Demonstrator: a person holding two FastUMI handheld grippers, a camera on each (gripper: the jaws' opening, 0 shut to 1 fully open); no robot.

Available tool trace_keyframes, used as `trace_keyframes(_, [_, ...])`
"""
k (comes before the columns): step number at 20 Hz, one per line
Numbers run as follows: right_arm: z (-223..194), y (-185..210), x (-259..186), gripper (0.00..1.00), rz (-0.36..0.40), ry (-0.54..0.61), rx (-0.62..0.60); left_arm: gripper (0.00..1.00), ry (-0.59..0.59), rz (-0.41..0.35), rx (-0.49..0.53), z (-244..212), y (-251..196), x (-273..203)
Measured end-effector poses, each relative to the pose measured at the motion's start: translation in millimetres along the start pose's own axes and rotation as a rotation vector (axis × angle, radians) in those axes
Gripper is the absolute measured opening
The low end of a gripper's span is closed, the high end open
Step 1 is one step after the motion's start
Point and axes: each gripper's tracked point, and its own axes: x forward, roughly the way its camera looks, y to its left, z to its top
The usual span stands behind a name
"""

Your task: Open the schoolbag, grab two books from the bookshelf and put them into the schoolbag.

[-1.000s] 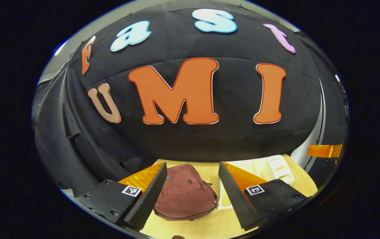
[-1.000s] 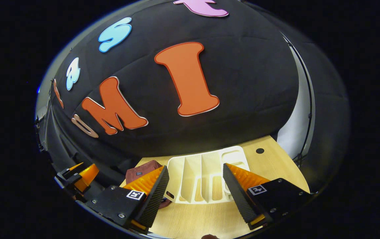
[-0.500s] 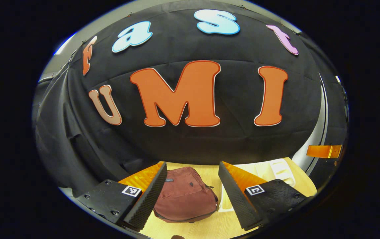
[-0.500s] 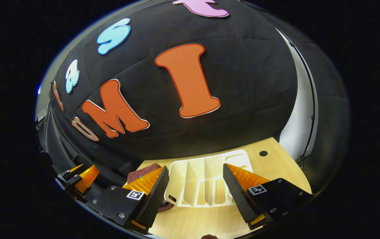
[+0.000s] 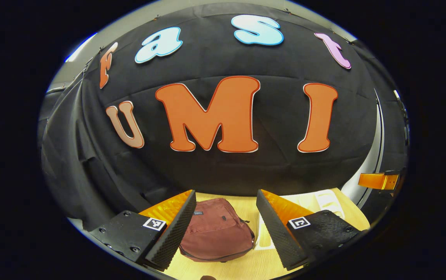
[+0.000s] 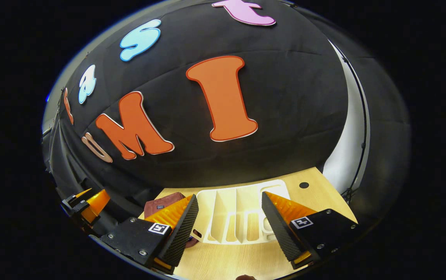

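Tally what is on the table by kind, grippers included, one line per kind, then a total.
Schoolbag, dark red, closed: 1
Bookshelf, white, with dividers, no books visible in its slots: 1
Grippers, left gripper and right gripper, both open and held above the table: 2
Total: 4

Below me runs a pale wooden table (image 6: 316, 194) with a small dark round hole (image 6: 304, 185) near its far right corner (a grommet, perhaps). Behind it hangs the black cloth wall (image 5: 215, 171).
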Motion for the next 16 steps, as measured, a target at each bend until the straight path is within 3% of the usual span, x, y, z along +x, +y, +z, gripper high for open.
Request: trace_keyframes(16, [-8.9,-5.7,-0.9,0.97,-0.009,0.028,-0.004,0.99,0.007,-0.020,-0.029,-4.0,-0.4,-1.3])
